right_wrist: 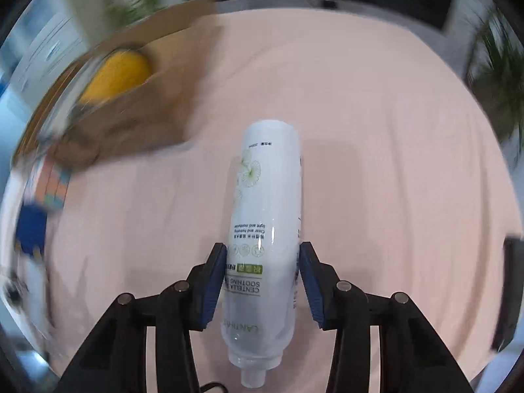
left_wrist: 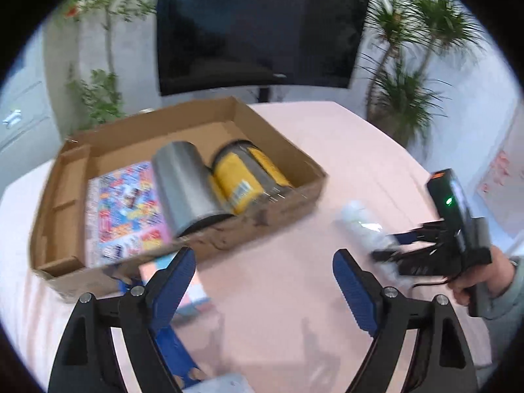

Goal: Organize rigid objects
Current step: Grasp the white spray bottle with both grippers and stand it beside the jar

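Observation:
My right gripper is shut on a white spray bottle and holds it above the pink tablecloth; the bottle's base points forward. In the left wrist view the right gripper and the blurred bottle are at the right. My left gripper is open and empty above the cloth, just in front of a cardboard box. The box holds a grey cylinder, a yellow can and a colourful flat box. The cardboard box is blurred at the upper left of the right wrist view.
A pastel striped box and a blue item lie on the cloth by my left finger. Another pale item is at the bottom edge. A dark screen and plants stand behind the table.

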Available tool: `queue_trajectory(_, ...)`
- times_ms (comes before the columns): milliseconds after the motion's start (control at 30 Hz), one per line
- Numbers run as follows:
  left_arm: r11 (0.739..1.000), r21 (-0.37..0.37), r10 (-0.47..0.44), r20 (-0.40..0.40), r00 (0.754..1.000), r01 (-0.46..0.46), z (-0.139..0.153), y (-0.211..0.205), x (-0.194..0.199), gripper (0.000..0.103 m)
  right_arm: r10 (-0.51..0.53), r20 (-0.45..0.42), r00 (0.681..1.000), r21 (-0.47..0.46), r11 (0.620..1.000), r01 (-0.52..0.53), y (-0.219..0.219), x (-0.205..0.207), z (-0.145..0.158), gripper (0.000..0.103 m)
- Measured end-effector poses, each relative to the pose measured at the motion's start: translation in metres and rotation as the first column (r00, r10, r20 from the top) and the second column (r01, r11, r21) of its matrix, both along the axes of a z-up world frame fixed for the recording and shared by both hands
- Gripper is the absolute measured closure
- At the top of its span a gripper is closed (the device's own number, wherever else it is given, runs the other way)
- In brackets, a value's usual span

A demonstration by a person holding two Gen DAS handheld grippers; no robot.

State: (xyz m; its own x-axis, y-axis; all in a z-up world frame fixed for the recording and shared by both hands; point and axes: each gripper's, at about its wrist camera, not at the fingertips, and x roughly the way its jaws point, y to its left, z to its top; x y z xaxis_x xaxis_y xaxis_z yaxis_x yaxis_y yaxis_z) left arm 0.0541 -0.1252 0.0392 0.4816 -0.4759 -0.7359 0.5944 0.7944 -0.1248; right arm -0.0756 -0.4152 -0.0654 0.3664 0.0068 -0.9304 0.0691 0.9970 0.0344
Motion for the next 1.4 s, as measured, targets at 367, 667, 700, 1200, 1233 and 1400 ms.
queue_trajectory(367, 0.961, -0.077, -0.276, -0.279, 0.920, 0.265, -0.066, -0.021, -0.019, 0.019, 0.771, -0.028, 0.636, -0.010, 0.636, -0.772, 0.124, -0.049, 0.005, 0.056)
queue_trajectory(667, 0.931, -0.064, -0.352, -0.413, 0.840, 0.358, -0.096, -0.049, -0.038, 0.043, 0.771, -0.096, 0.630, -0.108, 0.621, -0.776, 0.073, -0.023, 0.031, 0.037)
queue_trajectory(700, 0.936, -0.072, -0.338, -0.463, 0.819, 0.345, -0.101, -0.051, -0.039, 0.056, 0.735, -0.073, 0.674, -0.123, 0.664, -0.738, 0.065, -0.017, 0.035, 0.038)
queue_trajectory(1200, 0.999, -0.020, -0.051, -0.560, 0.827, 0.047, -0.105, -0.049, -0.053, 0.059, -0.001, -0.031, 1.000, 0.473, 0.881, 0.015, 0.024, 0.001, 0.017, 0.052)
queue_trajectory(1233, 0.999, -0.024, -0.045, -0.556, 0.830, 0.038, -0.102, -0.047, -0.054, 0.059, -0.009, -0.011, 1.000, 0.457, 0.889, 0.013, 0.027, -0.002, 0.024, 0.053)
queue_trajectory(1400, 0.999, -0.050, -0.037, -0.391, 0.920, 0.019, -0.044, -0.052, -0.040, 0.059, 0.010, 0.165, 0.986, 0.404, 0.911, -0.077, 0.050, -0.001, 0.068, 0.056)
